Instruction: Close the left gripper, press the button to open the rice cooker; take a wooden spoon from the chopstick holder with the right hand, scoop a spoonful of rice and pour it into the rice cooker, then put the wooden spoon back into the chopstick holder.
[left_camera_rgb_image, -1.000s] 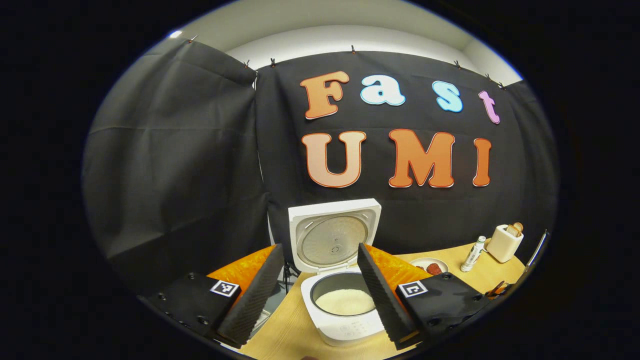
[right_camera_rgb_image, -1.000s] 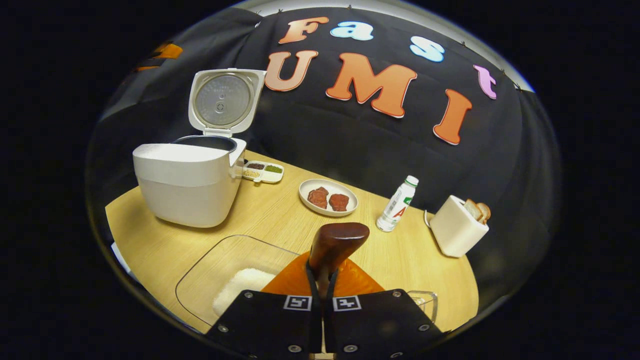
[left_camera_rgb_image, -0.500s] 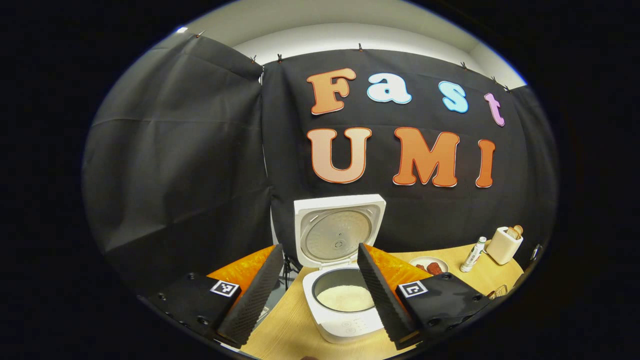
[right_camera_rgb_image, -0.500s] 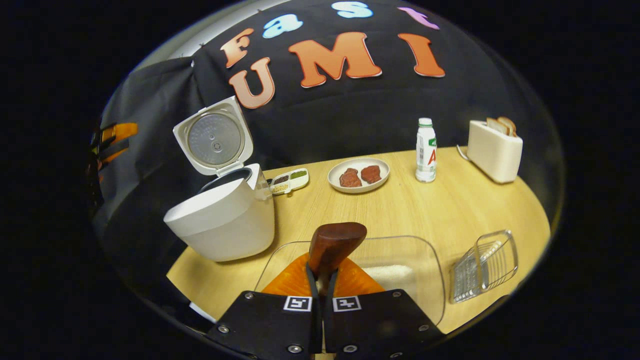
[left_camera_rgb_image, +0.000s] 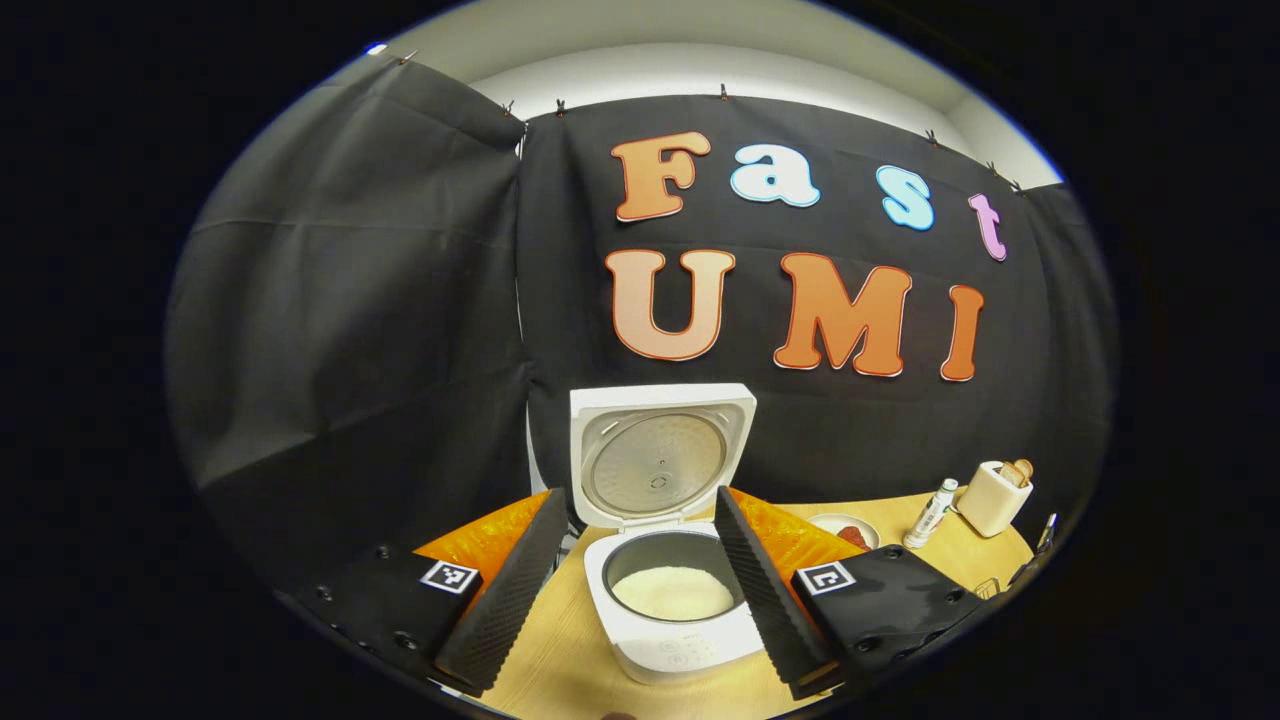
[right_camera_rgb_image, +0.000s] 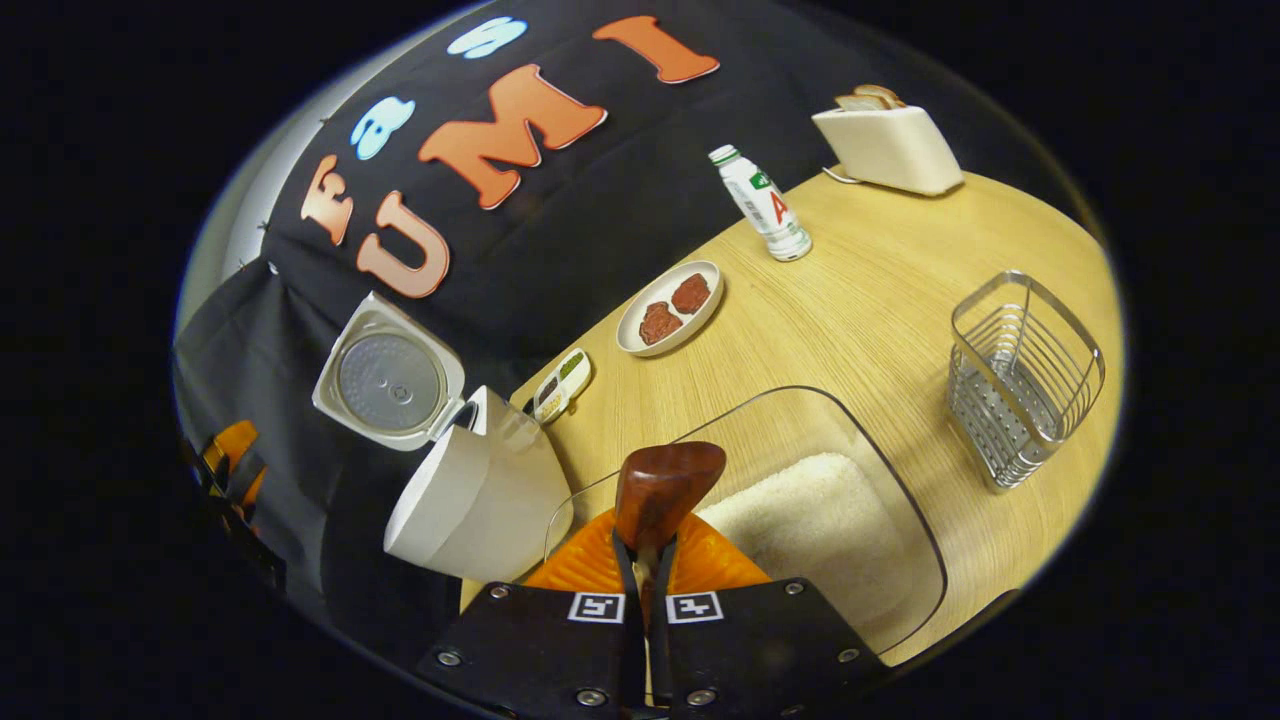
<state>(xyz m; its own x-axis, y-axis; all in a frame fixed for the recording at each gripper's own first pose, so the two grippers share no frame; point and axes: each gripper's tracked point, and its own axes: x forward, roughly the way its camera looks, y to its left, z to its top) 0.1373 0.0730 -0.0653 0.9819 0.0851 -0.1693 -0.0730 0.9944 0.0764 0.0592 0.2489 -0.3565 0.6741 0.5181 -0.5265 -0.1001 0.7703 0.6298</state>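
Both grippers are working apart: the right gripper is clamping the spoon over the rice tray, apparently heading for the holder, while the left gripper is hanging wide open, empty, before the open cooker.

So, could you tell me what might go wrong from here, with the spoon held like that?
1. The right gripper pinches the spoon close to its bowl, so it may pivot or slip on the way to the wire holder.
2. The spoon hangs over the clear rice tray; swinging low could clip its rim.
3. The holder looks light and stands near the table edge; a hard drop-in might tip or push it.
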